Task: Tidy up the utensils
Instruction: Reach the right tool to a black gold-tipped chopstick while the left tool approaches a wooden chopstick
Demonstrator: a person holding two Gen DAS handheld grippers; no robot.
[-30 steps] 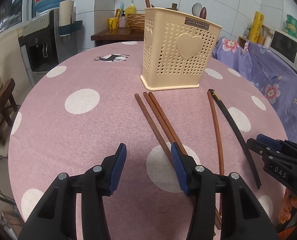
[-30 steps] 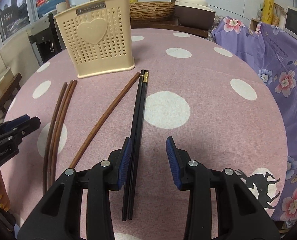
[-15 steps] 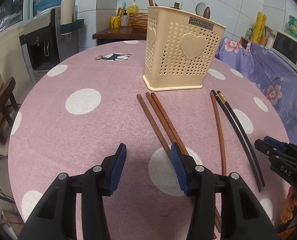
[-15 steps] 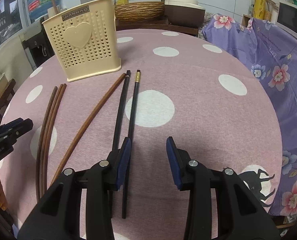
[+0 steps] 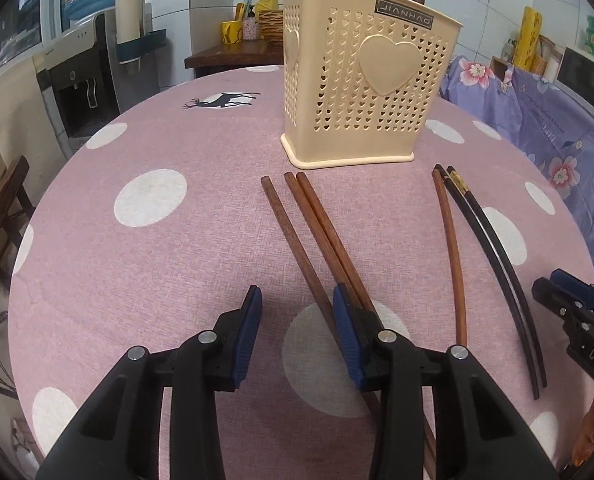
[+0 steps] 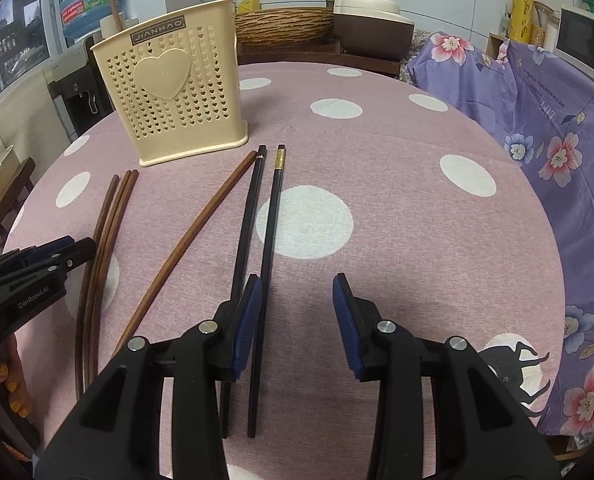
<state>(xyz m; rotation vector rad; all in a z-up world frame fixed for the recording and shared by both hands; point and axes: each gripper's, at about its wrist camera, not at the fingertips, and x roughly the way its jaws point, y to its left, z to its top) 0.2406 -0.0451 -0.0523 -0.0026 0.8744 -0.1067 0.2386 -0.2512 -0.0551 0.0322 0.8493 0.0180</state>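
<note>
Just right of the left hand-held gripper (image 5: pixel 296 334) lie brown chopsticks (image 5: pixel 317 228).

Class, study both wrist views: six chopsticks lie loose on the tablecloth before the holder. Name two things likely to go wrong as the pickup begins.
1. The left claw is closing with nothing between its pads; the three brown chopsticks lie packed under its right finger, so it may close empty.
2. The black pair has splayed apart beside the right claw; it may catch only one.
</note>
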